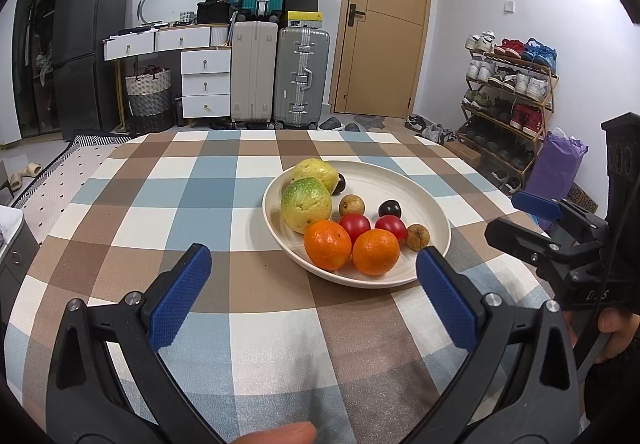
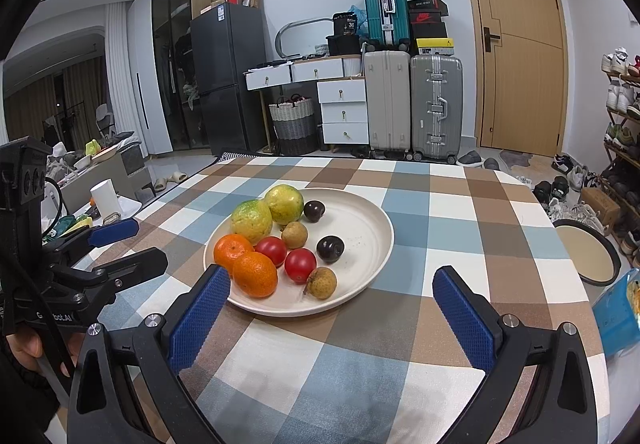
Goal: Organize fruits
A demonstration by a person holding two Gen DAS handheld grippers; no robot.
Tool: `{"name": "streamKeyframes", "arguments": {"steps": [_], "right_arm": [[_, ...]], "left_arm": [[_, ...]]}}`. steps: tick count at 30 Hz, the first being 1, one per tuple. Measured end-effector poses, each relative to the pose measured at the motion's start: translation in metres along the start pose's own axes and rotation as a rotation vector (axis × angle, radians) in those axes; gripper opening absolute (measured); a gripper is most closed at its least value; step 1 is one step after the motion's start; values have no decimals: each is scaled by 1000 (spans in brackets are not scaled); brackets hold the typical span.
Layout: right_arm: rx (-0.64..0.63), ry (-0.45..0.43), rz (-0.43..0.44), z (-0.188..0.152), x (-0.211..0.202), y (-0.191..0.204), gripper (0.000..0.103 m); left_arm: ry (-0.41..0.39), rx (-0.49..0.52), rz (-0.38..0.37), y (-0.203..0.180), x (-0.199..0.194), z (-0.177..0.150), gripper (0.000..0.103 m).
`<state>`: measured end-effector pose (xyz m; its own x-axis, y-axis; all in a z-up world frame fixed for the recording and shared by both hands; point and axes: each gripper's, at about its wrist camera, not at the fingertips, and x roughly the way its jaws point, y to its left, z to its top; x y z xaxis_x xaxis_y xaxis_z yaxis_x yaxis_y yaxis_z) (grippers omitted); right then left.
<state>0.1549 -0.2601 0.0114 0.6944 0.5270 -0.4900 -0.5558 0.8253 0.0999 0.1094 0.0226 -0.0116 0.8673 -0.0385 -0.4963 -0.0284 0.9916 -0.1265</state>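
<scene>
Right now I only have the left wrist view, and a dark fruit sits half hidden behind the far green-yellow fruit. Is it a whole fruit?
Observer: Yes. The right wrist view shows that dark plum whole, on the plate beside the far green-yellow fruit.
Operator: Is anything past the table's right edge?
Observer: A round dark-rimmed tray sits there, beyond the tablecloth.
Operator: Is the right tool open?
Observer: Yes, the right tool is wide open and holds nothing.
</scene>
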Motion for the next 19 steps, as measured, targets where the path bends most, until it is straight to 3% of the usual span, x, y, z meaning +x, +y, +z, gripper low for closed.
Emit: {"name": "streamKeyframes", "arguments": {"steps": [19], "right_arm": [[0,1,1,1,0,0,103]], "left_arm": [[-4,0,-1,1,2,1,102]]}}
